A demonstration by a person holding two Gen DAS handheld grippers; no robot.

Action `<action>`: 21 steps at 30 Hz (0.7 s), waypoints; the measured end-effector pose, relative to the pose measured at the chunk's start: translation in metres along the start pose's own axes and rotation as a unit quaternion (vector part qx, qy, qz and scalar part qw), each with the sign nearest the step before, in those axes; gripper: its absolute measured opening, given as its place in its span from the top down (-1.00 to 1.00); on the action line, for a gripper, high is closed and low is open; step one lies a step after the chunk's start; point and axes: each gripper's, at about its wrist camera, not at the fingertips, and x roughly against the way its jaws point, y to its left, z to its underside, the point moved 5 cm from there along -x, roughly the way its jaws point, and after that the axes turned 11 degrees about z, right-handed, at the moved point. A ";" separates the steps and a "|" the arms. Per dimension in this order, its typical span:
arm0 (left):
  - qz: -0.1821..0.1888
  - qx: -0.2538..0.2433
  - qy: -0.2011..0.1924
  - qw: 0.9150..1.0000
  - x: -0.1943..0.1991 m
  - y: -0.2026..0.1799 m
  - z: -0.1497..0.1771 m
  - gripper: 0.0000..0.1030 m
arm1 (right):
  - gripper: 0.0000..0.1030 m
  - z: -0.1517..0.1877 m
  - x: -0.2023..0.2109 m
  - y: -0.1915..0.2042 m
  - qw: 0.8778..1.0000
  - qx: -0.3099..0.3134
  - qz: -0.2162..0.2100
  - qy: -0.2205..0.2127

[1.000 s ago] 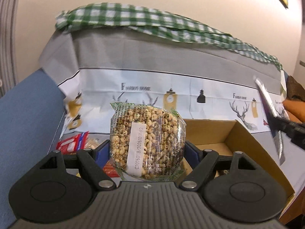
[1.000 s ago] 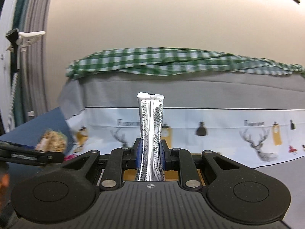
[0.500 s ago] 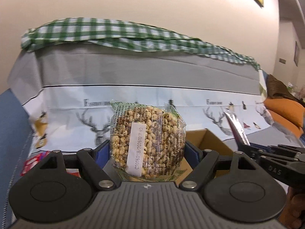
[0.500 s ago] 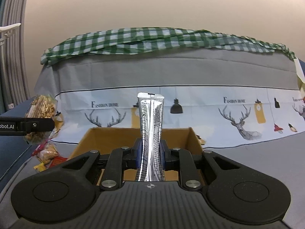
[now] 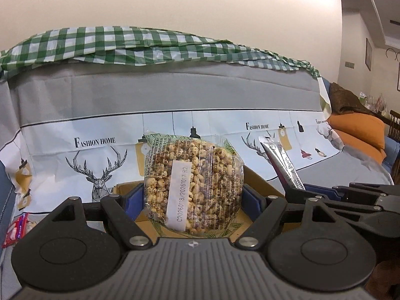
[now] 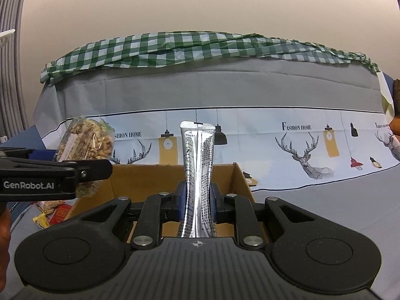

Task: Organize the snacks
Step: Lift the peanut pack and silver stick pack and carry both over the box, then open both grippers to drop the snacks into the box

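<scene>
My left gripper is shut on a clear bag of puffed grain snack with a white date label, held upright above the near side of an open cardboard box. My right gripper is shut on a tall silver stick pouch, upright over the same cardboard box. In the right wrist view the left gripper comes in from the left with the puffed snack bag. In the left wrist view the silver pouch leans at the right, above the right gripper's black body.
A sofa back draped in grey cloth with deer prints and a green checked cloth rises behind the box. Loose snack packets lie left of the box; a red-white packet too. Orange cushions sit at far right.
Both views have swung so the box sits nearer centre. The left gripper with its snack bag has come closer to the right one; the right gripper sank a little toward the box.
</scene>
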 end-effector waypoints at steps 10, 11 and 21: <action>0.011 0.003 0.000 1.000 0.000 0.000 0.000 -0.62 | 0.61 -0.001 -0.001 0.005 1.000 0.005 0.001 0.000; 0.011 0.003 0.000 1.000 0.000 0.001 0.000 -0.62 | 0.61 -0.001 -0.001 0.005 1.000 0.005 0.001 0.000; 0.013 0.004 0.002 1.000 0.000 0.002 0.000 -0.62 | 0.61 0.000 -0.001 0.006 1.000 0.007 0.003 0.001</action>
